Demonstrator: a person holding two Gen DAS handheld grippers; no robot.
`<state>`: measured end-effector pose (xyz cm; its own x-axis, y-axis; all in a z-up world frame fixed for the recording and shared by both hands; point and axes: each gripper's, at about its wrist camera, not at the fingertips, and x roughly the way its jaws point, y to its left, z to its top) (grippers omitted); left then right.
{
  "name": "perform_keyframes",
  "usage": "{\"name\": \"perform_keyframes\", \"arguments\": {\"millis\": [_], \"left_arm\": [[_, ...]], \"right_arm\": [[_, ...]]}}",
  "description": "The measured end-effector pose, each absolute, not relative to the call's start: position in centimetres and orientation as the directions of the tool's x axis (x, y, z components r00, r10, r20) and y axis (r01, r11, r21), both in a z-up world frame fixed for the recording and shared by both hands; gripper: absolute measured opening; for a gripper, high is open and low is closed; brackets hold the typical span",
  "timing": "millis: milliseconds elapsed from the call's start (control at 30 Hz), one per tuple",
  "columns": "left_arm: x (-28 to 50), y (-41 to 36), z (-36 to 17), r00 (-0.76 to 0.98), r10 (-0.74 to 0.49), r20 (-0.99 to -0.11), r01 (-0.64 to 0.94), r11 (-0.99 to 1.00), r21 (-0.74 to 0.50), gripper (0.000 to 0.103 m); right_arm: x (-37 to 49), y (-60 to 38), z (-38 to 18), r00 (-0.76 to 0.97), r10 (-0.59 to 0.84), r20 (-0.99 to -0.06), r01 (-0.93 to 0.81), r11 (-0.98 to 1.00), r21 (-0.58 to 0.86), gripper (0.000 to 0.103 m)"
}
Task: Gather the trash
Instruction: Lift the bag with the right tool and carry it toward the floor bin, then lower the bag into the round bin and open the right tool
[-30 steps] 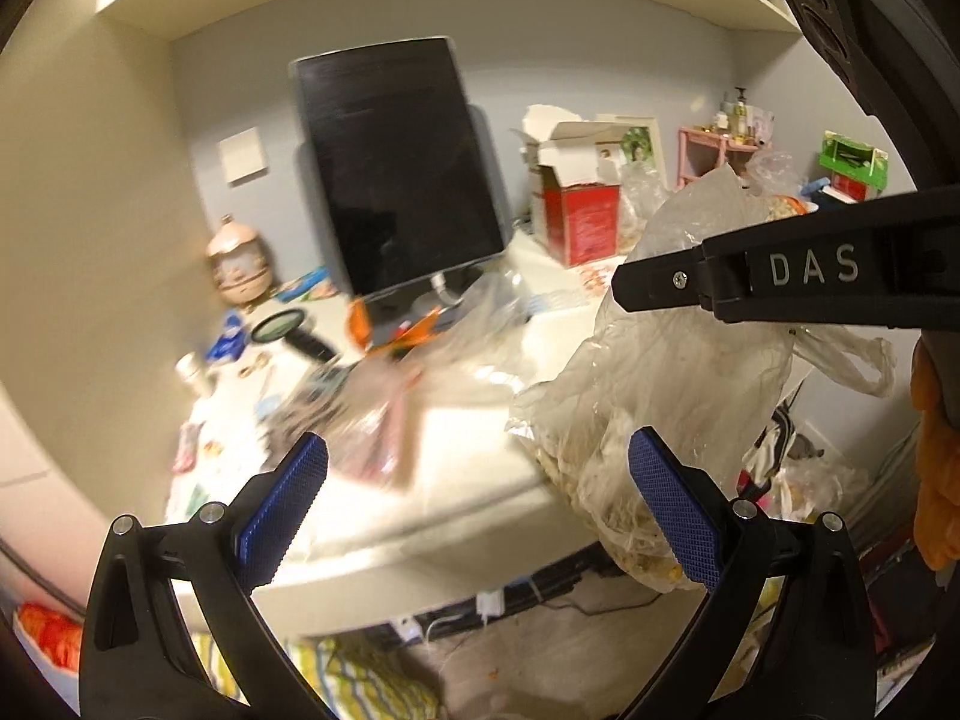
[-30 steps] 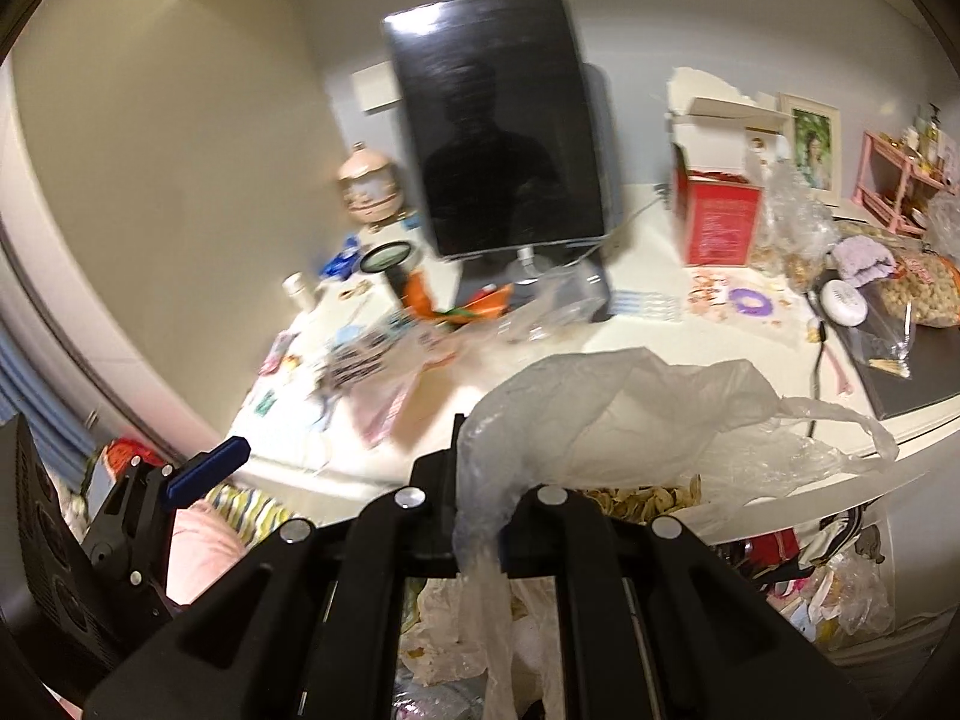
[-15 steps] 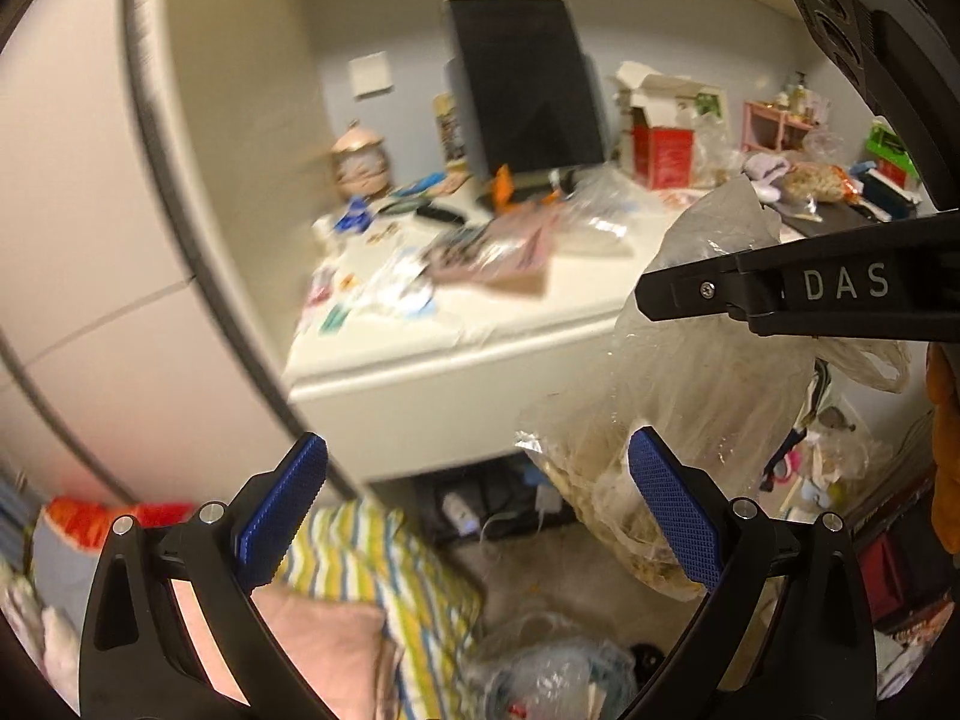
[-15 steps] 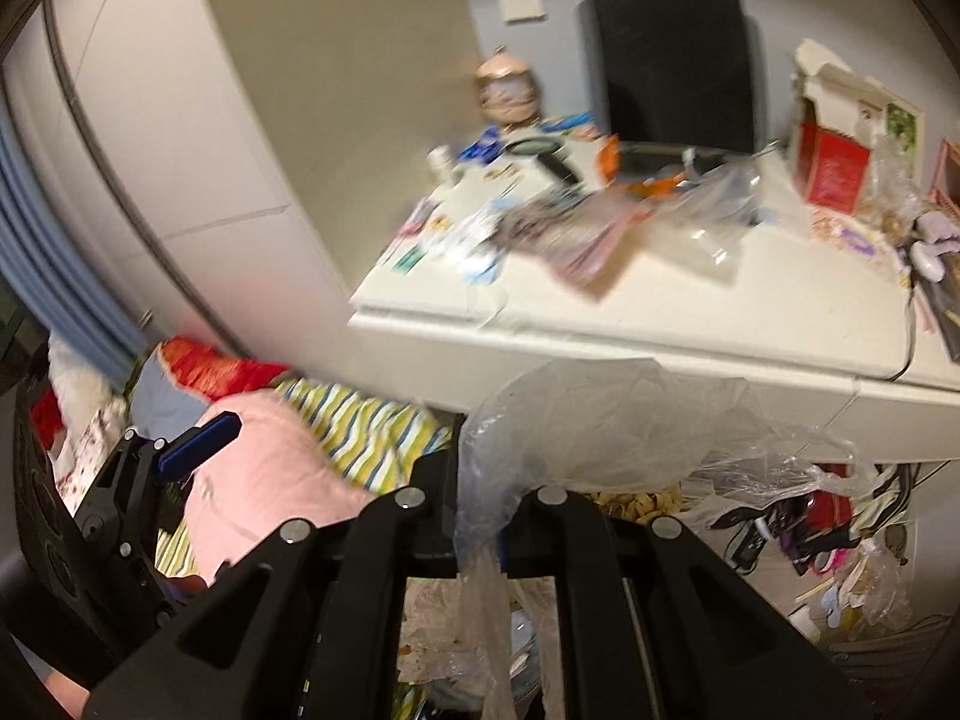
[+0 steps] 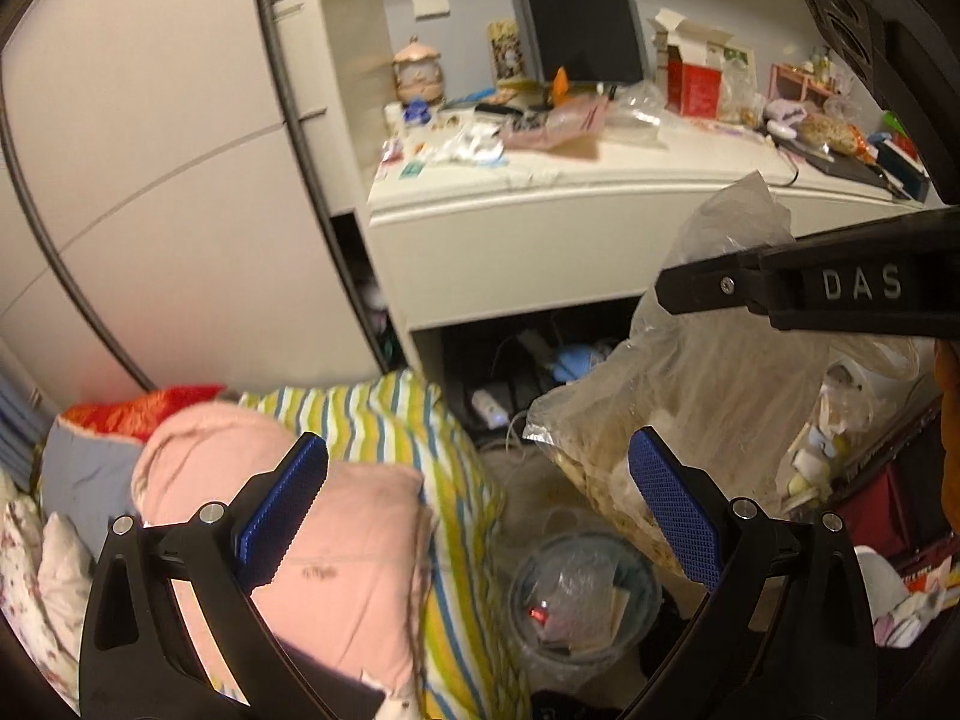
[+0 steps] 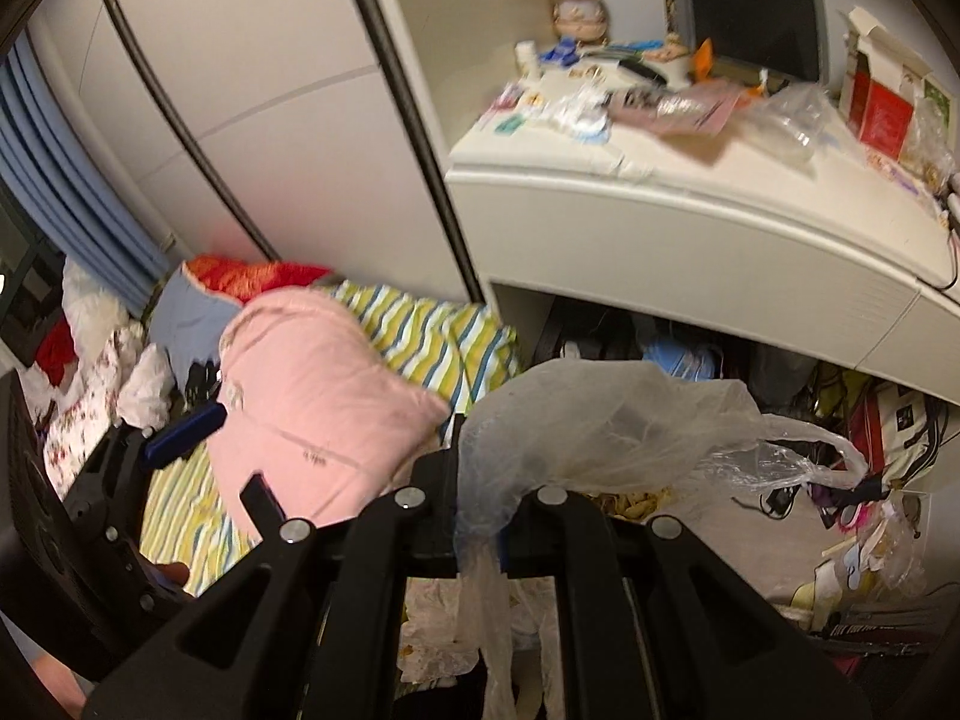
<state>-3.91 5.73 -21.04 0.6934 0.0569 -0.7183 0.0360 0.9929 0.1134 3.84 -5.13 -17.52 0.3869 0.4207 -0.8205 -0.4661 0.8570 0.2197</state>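
Note:
My right gripper is shut on the gathered neck of a clear plastic bag. The bag hangs below it with yellowish scraps inside. The left wrist view shows that gripper from the side, with the bag sagging under it. My left gripper is open beside the bag, its blue pads wide apart and holding nothing. On the floor beneath stands a round bin lined with plastic and holding some paper and wrappers.
A white desk littered with wrappers, a red box and a dark monitor stands ahead. Cables and bags fill the space under it. A pink pillow and striped bedding lie on the left by a white wardrobe.
Both views have swung from the desk top down and back toward the floor. The bed, the under-desk clutter and the bin have come into view. The bag stays in the right gripper.

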Motion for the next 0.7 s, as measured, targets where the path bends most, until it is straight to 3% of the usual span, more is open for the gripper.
{"name": "perform_keyframes", "arguments": {"millis": [700], "left_arm": [[-6.9,4.3,-39.3,0.52,0.088,-0.85,-0.011,0.995,0.097,0.098]], "right_arm": [[1.2,-4.1,-35.2,0.125,0.345,-0.93,-0.607,0.768,0.203,0.009]]}}
